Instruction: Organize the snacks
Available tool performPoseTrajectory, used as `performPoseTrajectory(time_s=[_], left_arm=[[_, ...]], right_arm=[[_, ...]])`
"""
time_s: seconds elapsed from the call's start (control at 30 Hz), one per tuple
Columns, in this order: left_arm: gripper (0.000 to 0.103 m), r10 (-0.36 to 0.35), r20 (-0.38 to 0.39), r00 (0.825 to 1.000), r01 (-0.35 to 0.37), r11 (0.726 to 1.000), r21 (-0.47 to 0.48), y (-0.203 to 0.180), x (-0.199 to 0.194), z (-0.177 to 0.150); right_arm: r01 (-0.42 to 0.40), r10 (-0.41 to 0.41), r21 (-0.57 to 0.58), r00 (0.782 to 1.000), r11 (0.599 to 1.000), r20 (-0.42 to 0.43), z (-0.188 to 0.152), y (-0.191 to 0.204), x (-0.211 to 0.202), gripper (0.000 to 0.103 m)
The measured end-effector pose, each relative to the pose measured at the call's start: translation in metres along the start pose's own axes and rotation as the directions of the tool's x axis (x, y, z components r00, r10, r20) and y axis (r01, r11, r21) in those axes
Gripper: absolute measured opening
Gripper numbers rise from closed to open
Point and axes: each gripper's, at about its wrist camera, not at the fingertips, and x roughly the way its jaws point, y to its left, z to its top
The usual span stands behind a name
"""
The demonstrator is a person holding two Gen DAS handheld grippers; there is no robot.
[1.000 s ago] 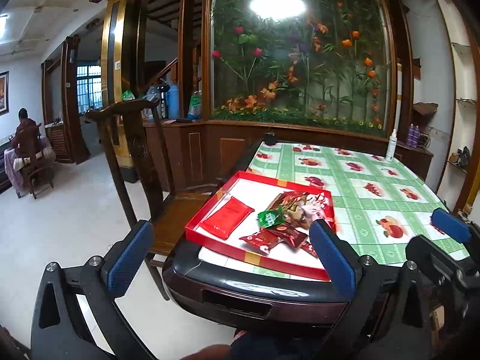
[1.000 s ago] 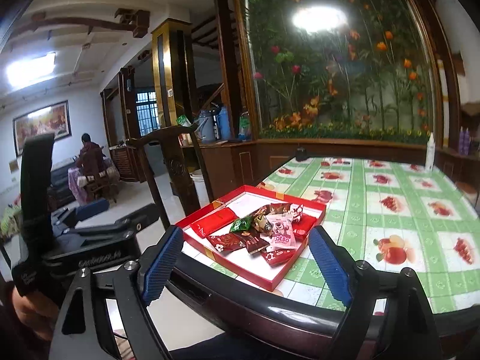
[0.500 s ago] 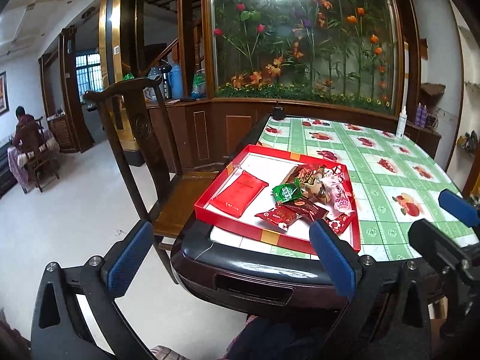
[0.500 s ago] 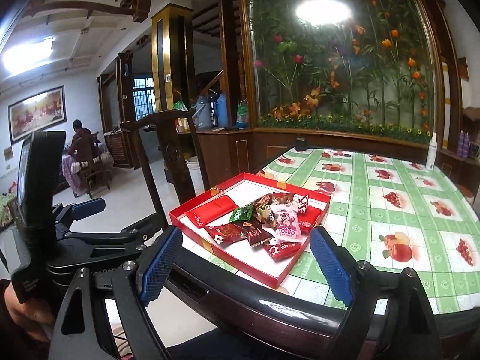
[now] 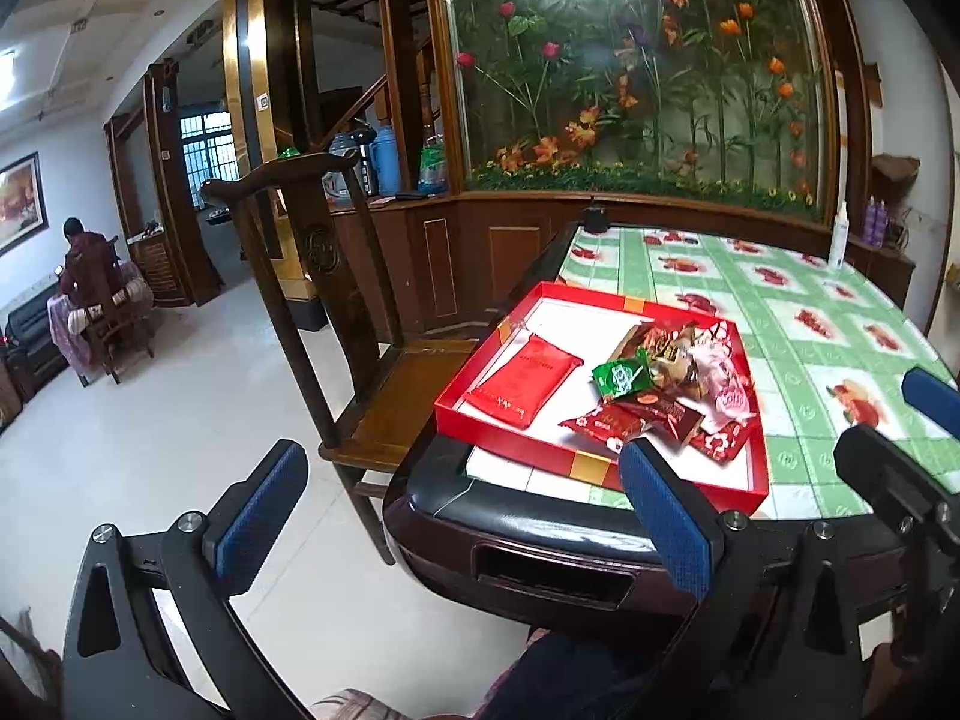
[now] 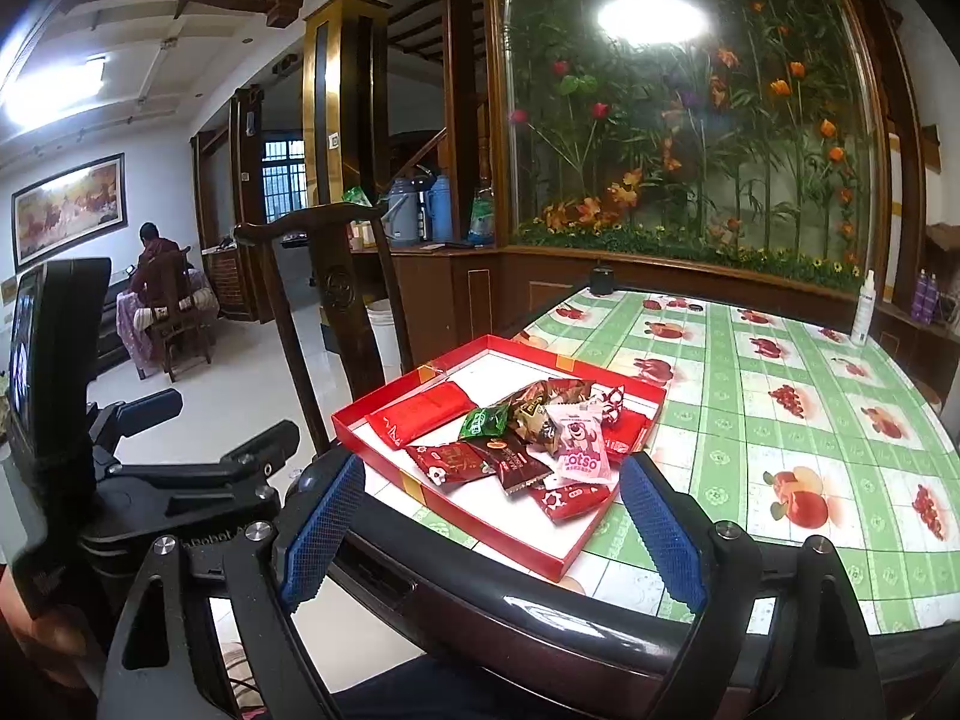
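A shallow red tray (image 5: 528, 449) (image 6: 384, 450) lies at the near corner of a table. Inside it a flat red packet (image 5: 523, 378) (image 6: 420, 411) lies apart at the left. A heap of several wrapped snacks sits to its right: a green one (image 5: 621, 379) (image 6: 483, 423), dark red ones (image 6: 453, 463) and a pink one (image 6: 579, 444). My left gripper (image 5: 462, 516) hangs open off the table's near edge, nothing between its blue pads. My right gripper (image 6: 489, 534) is open too, short of the tray, with nothing in it.
The table (image 6: 780, 420) carries a green checked cloth with fruit prints; a white spray bottle (image 6: 864, 307) stands at its far right. A dark wooden chair (image 5: 336, 312) stands left of the table. Behind is a glass flower panel (image 5: 630, 78). A person (image 5: 84, 264) sits far left.
Both views have closed in slightly on the table and tilted down; the tray looks larger and nearer. Both grippers stay open and the snacks have not moved.
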Motion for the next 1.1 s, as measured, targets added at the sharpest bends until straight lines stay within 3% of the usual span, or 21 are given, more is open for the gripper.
performPoseTrajectory(time_s=[0.2,0.4,0.7,1.1], left_arm=[[0.103,0.065,-0.003,0.998,-0.065,0.998,0.023,-0.006,-0.001,0.001],[0.103,0.025,-0.011,1.000,-0.026,0.999,-0.028,0.001,-0.006,0.004],[0.103,0.015,0.061,0.998,-0.013,0.999,-0.029,0.002,-0.019,0.007],[0.103,0.049,0.068,0.997,-0.050,0.999,0.009,-0.003,-0.021,0.005]], right_arm=[[0.009,-0.009,-0.007,1.000,1.000,0.006,0.001,0.000,0.000,0.088],[0.025,-0.026,0.047,1.000,0.999,0.014,0.004,-0.015,-0.001,0.088],[0.040,-0.041,0.044,0.999,0.998,0.022,0.002,-0.014,-0.004,0.088],[0.036,-0.038,0.068,0.999,0.997,0.033,-0.002,-0.017,-0.005,0.088]])
